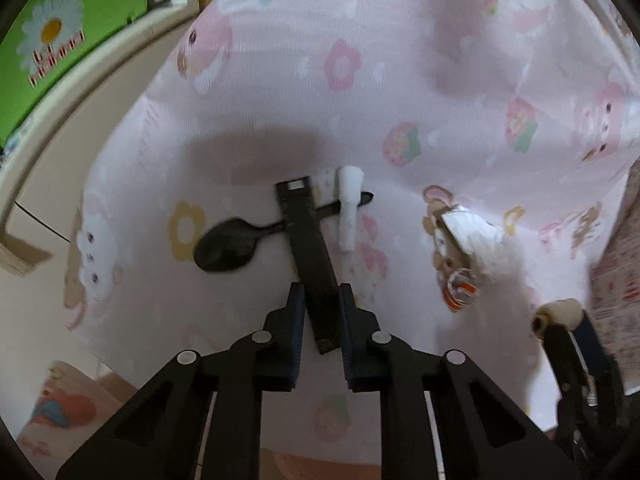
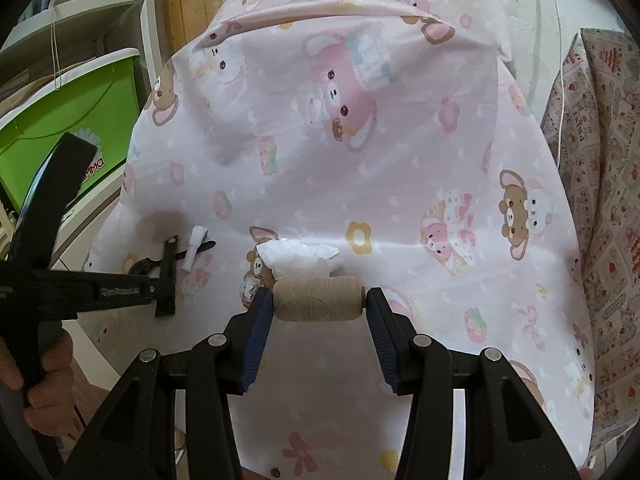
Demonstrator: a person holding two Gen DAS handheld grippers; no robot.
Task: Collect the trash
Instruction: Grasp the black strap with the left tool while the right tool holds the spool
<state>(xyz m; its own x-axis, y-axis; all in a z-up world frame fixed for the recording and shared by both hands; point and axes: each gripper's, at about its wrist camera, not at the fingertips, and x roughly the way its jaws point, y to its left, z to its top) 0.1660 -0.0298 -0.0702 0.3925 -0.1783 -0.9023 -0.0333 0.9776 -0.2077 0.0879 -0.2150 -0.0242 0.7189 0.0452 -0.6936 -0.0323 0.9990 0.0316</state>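
A: Leftmost, past the edge of the pink cartoon-print cloth (image 1: 280, 92), a green bin (image 1: 80, 48) with a daisy on its side.

B: Noted. On the cloth itself?

A: First a black spoon (image 1: 228, 246), bowl to the left, handle running right. A long black strap (image 1: 310, 248) crosses over the handle.

B: Who has the strap?

A: The left gripper (image 1: 320, 304). Its jaws are clamped on the strap's near end; the far end (with a small square slot) reaches beyond the spoon handle.

B: Next item right?

A: A small white paper roll (image 1: 349, 206), lying across the spoon handle's tip, just beside the strap.

B: Then?

A: Crumpled white tissue (image 1: 476, 236) on the cloth, with an orange-and-white wrapper (image 1: 460, 286) touching its near edge. In the right wrist view the tissue (image 2: 298, 258) sits just beyond the right gripper.

B: State of that one?

A: The right gripper (image 2: 319, 300) is closed on a beige spool of thread (image 2: 319, 298), gripped end to end, held crosswise.

B: Far right?

A: A red-patterned quilt (image 2: 604, 200) alongside the cloth.
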